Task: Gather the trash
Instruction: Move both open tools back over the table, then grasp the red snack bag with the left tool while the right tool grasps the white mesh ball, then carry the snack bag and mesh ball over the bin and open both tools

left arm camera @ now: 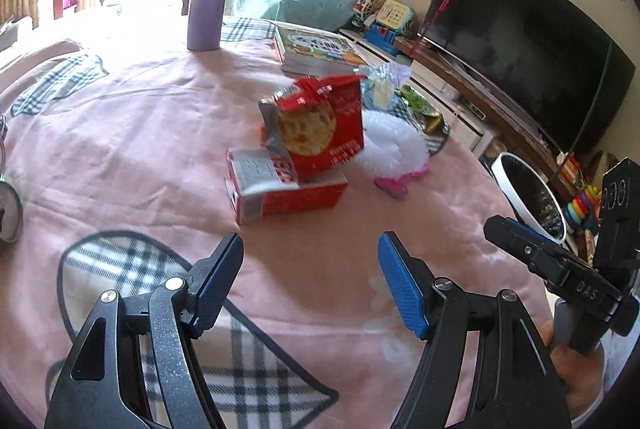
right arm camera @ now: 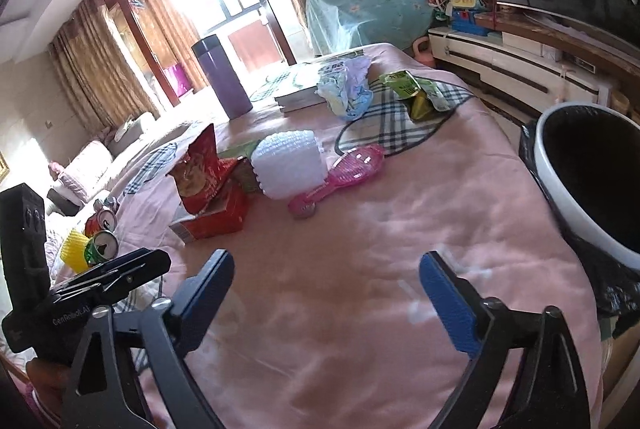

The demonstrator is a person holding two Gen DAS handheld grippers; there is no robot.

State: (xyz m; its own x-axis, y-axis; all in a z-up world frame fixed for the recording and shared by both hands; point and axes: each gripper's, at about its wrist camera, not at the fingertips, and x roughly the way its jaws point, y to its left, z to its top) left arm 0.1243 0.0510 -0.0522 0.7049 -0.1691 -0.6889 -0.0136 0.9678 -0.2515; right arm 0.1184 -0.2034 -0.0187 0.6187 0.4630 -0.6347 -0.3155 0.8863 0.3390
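In the left wrist view, the left gripper (left arm camera: pixel 310 285) gapes wide, empty, above the pink cloth (left arm camera: pixel 140 149); ahead, a torn red snack bag (left arm camera: pixel 320 127) leans on a red box (left arm camera: pixel 286 189), half hiding a white fluffy item (left arm camera: pixel 390 145).

In the right wrist view, the right gripper (right arm camera: pixel 326 293) is equally spread and empty; the white bin (right arm camera: pixel 580 197) is cut off at right.

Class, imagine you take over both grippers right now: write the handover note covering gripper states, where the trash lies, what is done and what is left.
Left gripper: open, holding nothing.
Right gripper: open, holding nothing.
Trash on the pink blanket: red cracker bag leaning on a red box, green wrapper, crumpled wrapper, two cans at the left edge.
Bin: at the blanket's right edge; contents hidden.
Done: no piece is gripped.
Left: pick up each piece and drop it in.
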